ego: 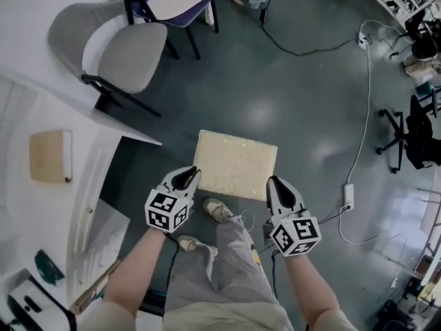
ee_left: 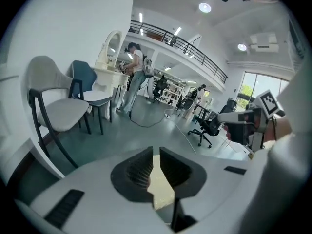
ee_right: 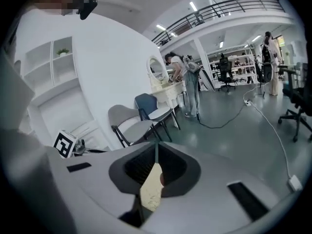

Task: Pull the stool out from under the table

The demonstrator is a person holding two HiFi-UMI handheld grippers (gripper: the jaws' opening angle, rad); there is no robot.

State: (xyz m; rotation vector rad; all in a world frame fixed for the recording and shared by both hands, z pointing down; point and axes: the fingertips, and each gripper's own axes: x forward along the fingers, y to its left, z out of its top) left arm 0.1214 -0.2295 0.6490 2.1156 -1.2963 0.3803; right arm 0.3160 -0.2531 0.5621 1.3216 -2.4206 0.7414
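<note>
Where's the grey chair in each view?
Head view: grey chair, top left.
Left gripper view: grey chair, far left.
Right gripper view: grey chair, left of centre, above the jaws.
Shared landmark: blue-backed chair right beside it.

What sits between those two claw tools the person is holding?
Head view: the near edge of the cream stool and, nearer the person, a shoe lie between left gripper and right gripper.
</note>
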